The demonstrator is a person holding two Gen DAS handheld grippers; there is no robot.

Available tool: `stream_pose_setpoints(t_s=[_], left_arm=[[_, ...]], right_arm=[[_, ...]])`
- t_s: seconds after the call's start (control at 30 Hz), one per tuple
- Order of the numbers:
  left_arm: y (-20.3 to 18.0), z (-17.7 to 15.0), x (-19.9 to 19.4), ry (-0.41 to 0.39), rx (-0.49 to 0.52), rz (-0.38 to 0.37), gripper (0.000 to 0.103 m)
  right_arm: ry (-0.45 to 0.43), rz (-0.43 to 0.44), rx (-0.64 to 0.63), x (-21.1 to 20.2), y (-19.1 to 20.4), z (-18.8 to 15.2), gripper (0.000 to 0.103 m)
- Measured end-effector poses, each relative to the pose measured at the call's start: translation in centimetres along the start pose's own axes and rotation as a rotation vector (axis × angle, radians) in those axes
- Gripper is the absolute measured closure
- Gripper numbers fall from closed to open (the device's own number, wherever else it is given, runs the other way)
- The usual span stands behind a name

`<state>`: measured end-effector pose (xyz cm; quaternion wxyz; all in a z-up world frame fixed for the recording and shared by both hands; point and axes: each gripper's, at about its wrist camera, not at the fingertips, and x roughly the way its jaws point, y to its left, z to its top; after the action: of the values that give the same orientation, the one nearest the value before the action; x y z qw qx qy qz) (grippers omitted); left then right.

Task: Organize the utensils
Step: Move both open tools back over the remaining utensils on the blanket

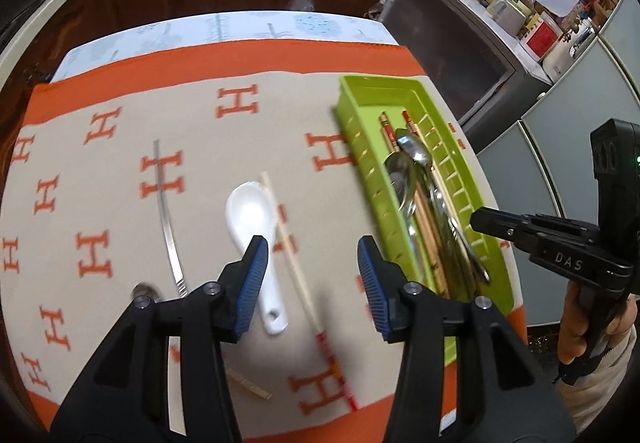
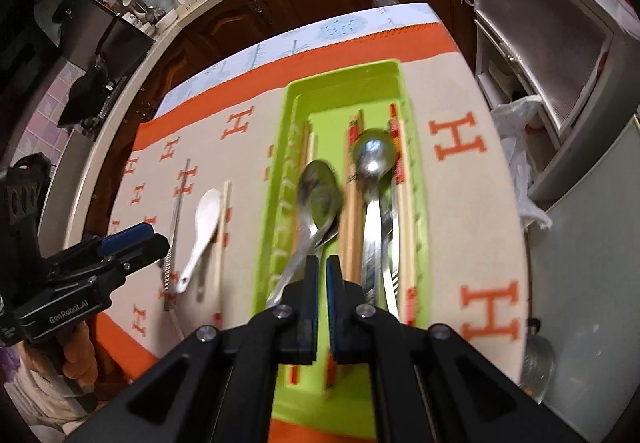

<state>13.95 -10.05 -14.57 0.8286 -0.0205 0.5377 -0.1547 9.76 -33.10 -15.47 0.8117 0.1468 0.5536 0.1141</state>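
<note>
Left wrist: left tool (image 1: 312,283) released, over white spoon (image 1: 252,219) on counter (image 1: 120,171); chopstick (image 1: 296,263) just beside at 3 o'clock. Spoon probably ceramic, slick, brittle; grip the handle.

Right wrist: right tool (image 2: 322,275) nearly clenched, empty, above green tray (image 2: 416,203). Motion blur; metal spoon (image 2: 320,195) handles partly hidden.

Left gripper (image 1: 312,279): hovering with blue-padded jaws spread wide apart, gripping nothing.
Right gripper (image 2: 322,275): pointing forward, jaws nearly together, a narrow gap showing between pads.
</note>
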Motion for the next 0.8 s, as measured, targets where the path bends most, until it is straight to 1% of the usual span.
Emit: stream_pose_setpoints(t_s=[0.07,0.23,0.33,0.47,0.57,0.7,0.8], left_arm=[[1.1,-0.8,-1.2,-0.017,-0.007,0.005,0.060],[4.3,-2.9,-4.3,-0.061,-0.029,0.031,0.059],[6.0,-3.8,-5.5,-0.071,-0.049,0.034,0.058],[8.6,-5.1,-7.1,-0.087,-0.086,0.041,0.058],[10.2,-5.6,-7.9,-0.100,-0.116,0.047,0.058],[12.4,-6.1,-8.1,-0.099,-0.164,0.045,0.058],[13.7,-6.5,-7.8,-0.091,-0.201,0.036,0.058]], right_arm=[[-0.005,0.007,0.005,-0.2,0.8,-0.7,0.100],[-0.024,0.071,0.020,-1.0,3.6,-2.2,0.099],[-0.031,0.095,0.012,-1.1,5.2,-2.7,0.099],[-0.020,0.125,-0.007,-0.7,7.7,-2.9,0.099],[-0.005,0.134,-0.024,-0.1,9.3,-2.9,0.099],[0.023,0.144,-0.032,1.2,10.7,-2.7,0.098],[0.048,0.152,-0.027,2.5,11.4,-2.7,0.092]])
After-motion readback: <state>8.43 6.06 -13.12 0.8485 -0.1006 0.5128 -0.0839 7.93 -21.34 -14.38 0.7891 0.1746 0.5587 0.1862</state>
